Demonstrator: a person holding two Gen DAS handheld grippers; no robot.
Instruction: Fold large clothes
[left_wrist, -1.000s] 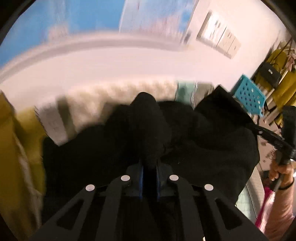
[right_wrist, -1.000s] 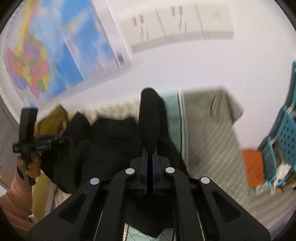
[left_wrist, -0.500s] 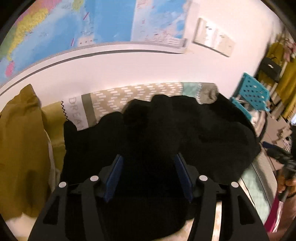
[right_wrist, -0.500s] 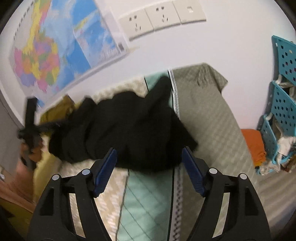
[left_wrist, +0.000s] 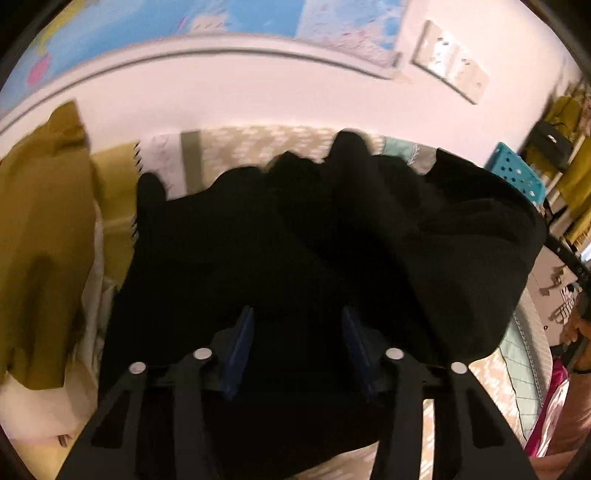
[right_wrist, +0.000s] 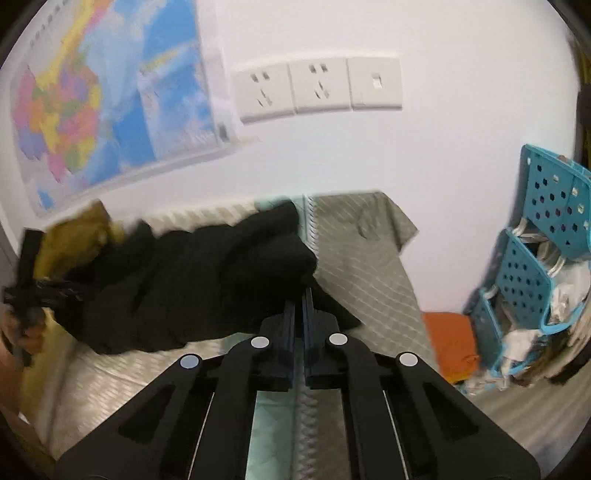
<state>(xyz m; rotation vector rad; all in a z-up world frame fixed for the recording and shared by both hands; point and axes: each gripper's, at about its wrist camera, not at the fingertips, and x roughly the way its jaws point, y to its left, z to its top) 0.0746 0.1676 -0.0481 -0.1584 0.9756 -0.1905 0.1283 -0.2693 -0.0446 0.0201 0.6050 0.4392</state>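
While heaped on the bed cover (right_wrist: 362, 258) below the wall sockets (right_wrist: 317, 88), black garment (left_wrist: 332, 240) in a rumpled pile. Left gripper (left_wrist: 297, 332) over its near part, jaws partly apart, just closing, pads not pressing. Right gripper (right_wrist: 300, 310) at its right edge, jaws closed together, just closed; whether cloth is pinched cannot be told.

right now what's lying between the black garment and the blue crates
Right wrist view: between black garment and blue crates lies a grey quilted cover, then an orange cloth.
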